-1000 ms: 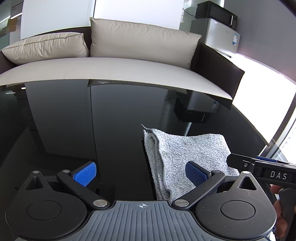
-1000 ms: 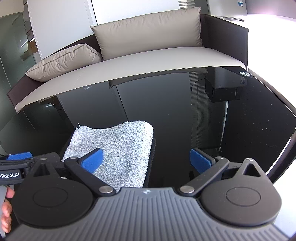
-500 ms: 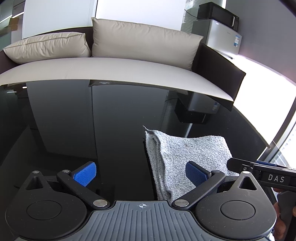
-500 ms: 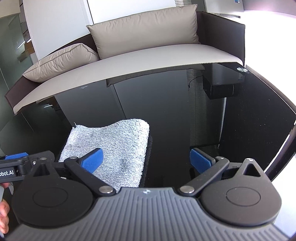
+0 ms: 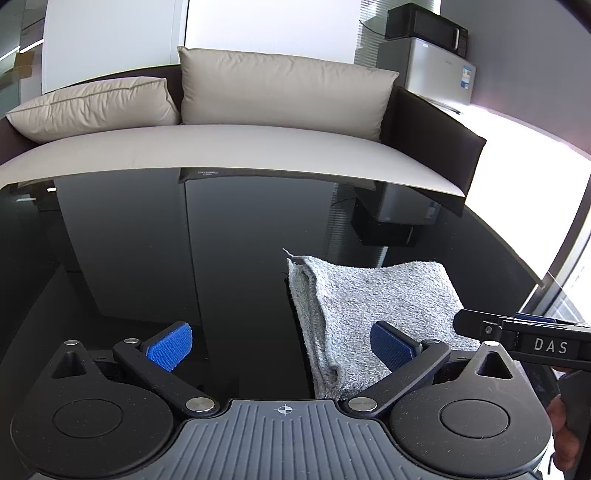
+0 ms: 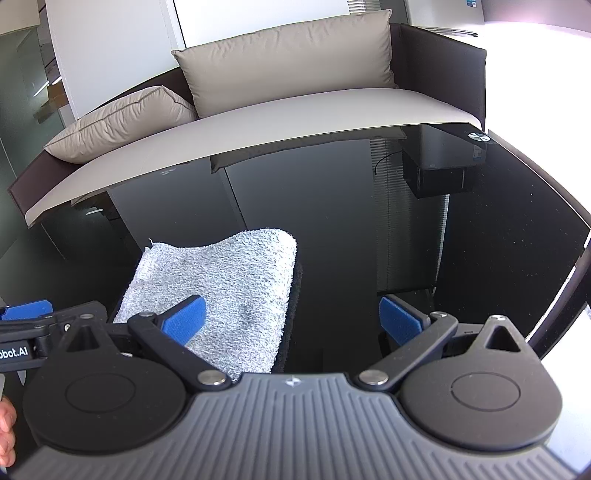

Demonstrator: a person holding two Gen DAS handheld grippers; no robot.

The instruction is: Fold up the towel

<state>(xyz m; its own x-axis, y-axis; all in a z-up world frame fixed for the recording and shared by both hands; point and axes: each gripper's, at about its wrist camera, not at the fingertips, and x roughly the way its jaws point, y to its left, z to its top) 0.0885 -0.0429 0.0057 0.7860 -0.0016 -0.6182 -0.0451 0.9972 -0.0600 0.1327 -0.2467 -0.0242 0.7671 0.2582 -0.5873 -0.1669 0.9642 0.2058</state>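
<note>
Now the grey towel (image 5: 373,306) lies folded in several layers on the black glossy table (image 5: 184,258), near the edge closest to the cameras and well apart from the far edge. The left gripper (image 5: 280,345) has its blue pads spread wide; its right pad (image 5: 391,349) hangs over the towel's near part, and its left pad (image 5: 170,347) is over bare table, with nothing held between them. The right gripper (image 6: 293,319) is spread wide as well: its left pad (image 6: 184,319) is over the towel (image 6: 221,295) and the other pad is over the dark surface, also without anything pinched. Whether any pad touches the cloth, I cannot tell. In the left wrist view the black body of the right gripper, with the letters DAS, crosses in front of the towel's right near corner and hides it. Behind the far edge of the table stands a dark sofa (image 5: 424,140) with a beige seat and two beige cushions (image 5: 284,92). Beyond the sofa's right end there is a silver cabinet (image 5: 436,70) with a black microwave (image 5: 424,26) on top. Fingers of a hand (image 6: 5,439) show at the left border of the right wrist view.
</note>
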